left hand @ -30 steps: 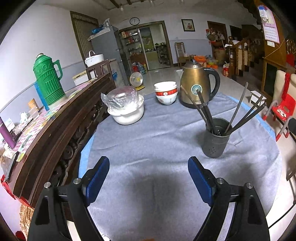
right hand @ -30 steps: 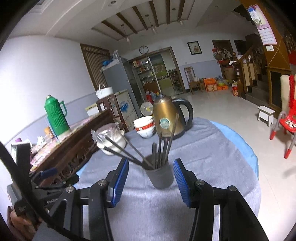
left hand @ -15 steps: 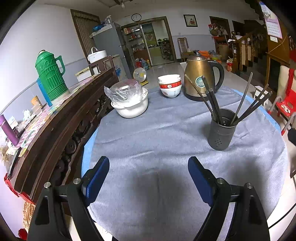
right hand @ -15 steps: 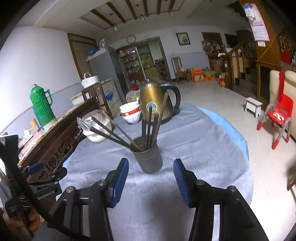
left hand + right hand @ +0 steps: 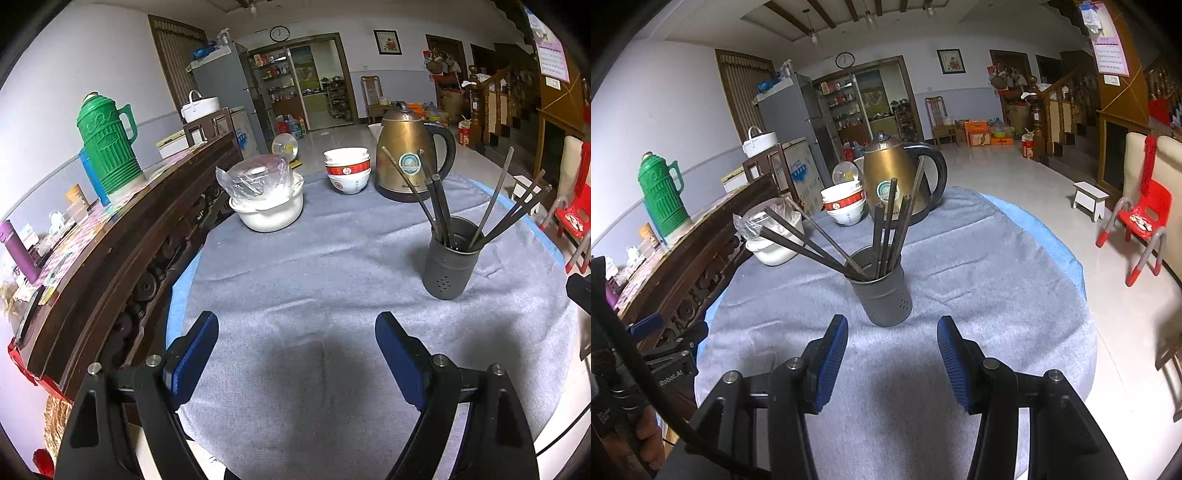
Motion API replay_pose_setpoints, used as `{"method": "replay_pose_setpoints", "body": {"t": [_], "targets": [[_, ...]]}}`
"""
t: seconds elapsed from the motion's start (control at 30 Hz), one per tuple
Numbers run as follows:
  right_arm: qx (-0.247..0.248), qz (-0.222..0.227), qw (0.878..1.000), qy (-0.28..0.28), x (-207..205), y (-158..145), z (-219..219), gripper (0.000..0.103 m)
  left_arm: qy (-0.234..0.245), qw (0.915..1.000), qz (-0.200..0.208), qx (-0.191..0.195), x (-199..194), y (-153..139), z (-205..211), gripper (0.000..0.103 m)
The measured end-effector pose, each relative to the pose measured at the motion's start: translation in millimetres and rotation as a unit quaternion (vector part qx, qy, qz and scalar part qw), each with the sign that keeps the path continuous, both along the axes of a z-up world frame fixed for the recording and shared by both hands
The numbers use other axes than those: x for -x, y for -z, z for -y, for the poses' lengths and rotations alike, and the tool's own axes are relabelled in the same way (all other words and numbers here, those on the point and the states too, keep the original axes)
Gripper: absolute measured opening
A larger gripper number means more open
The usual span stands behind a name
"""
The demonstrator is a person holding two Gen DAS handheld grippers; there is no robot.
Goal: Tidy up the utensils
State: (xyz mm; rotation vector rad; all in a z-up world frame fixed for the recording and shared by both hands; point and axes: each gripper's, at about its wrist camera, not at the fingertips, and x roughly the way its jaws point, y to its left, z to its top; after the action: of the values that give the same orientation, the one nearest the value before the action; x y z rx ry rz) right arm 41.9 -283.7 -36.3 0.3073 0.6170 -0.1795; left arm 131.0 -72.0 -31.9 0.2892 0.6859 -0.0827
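So the holder (image 5: 882, 291) full of chopsticks (image 5: 886, 229) stands upright on the grey counter (image 5: 979, 295), just ahead of the right gripper (image 5: 892, 363) and lined up with the gap between its fingers (image 5: 833, 363), not touching them. Those are spread wide, holding nothing. Left gripper (image 5: 295, 354) is spread wide too, over bare cloth, with the holder (image 5: 448, 258) well off to its front right. Kettle (image 5: 406, 155) and bowls (image 5: 347, 171) sit behind.
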Motion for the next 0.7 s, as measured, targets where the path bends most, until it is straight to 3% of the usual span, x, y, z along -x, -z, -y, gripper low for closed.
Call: {"method": "replay_pose_setpoints", "body": {"t": [0.7], "targets": [[0.019,-0.013,1.0,0.0,-13,0,-20,0.054,-0.015,0.9997,-0.002,0.02,-2,0,-22,0.087]]}}
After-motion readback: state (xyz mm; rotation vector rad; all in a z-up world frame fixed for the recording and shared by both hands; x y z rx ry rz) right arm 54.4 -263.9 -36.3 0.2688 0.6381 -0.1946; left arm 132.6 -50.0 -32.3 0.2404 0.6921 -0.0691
